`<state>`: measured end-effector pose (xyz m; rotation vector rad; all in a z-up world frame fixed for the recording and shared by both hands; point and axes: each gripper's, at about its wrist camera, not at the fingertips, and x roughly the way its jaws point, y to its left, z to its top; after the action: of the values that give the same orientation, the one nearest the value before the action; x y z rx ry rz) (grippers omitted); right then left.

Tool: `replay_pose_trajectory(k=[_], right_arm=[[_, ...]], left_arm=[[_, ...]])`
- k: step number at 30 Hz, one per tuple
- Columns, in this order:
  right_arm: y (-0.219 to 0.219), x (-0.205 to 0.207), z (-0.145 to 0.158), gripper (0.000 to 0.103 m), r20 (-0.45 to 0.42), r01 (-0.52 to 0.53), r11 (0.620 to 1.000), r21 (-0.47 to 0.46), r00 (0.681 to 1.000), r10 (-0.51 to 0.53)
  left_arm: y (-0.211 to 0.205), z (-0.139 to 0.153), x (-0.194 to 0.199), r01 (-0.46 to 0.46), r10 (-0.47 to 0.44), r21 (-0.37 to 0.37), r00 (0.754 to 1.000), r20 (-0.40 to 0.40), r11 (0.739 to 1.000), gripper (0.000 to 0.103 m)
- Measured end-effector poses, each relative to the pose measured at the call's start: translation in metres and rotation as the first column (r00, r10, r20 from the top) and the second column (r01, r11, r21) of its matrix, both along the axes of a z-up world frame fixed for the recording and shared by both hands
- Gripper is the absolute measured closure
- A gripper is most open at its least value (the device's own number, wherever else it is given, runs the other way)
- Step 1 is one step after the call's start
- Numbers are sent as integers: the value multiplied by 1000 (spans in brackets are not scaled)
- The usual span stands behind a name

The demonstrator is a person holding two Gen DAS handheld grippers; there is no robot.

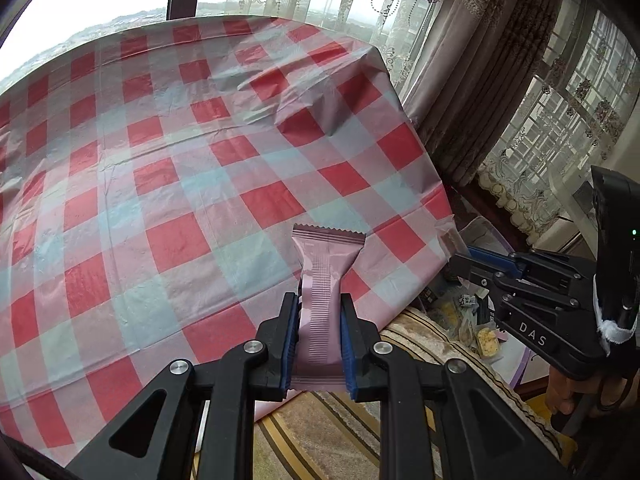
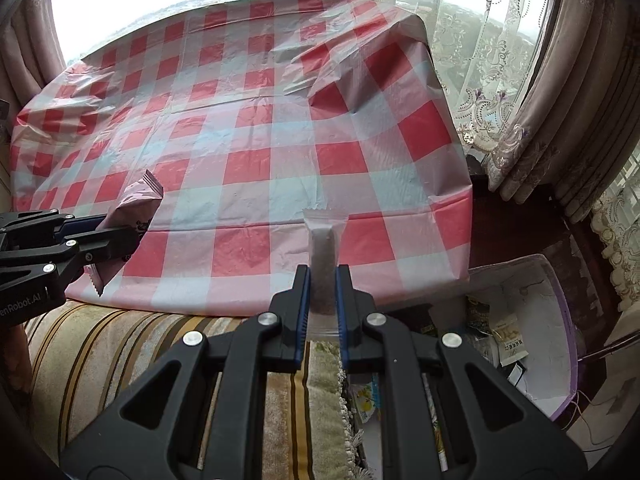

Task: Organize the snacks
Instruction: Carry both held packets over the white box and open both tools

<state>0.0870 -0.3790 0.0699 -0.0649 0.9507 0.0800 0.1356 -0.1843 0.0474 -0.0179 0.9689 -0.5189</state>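
Left gripper [image 1: 319, 344] clamps a pink bar [image 1: 324, 296]; right gripper [image 2: 322, 312] clamps a clear-wrapped bar [image 2: 323, 268], lower centre. Next, likely placing both on the cloth [image 2: 256, 128].

A pink snack bar [image 1: 320, 312] and a clear-wrapped brown bar [image 2: 323, 276] stand upright, each pinched.

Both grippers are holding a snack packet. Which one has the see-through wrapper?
The right gripper holds it: a slim clear packet showing a dark bar inside. The left gripper holds an opaque pink packet instead.
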Motion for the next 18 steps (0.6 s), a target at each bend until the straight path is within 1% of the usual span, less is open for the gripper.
replay_pose_trajectory(k=[7,11,15,18], right_arm=[[-39,-24,5,88,10,73,997,-10,997,-73],[-70,-38,8,88,21,132,991,-17,991,-132],[-105,-53,7,88,28,208,978,-2,978,-208],[-129,-63,5,88,33,267,964,11,963,-267]], left_arm=[[-46,4,-23,73,-74,-19,997,0,997,83],[-68,7,-34,88,-89,-48,996,-14,995,82],[-95,7,-45,107,-109,-65,993,-35,992,82],[-118,6,-53,131,-134,-64,990,-44,989,82]])
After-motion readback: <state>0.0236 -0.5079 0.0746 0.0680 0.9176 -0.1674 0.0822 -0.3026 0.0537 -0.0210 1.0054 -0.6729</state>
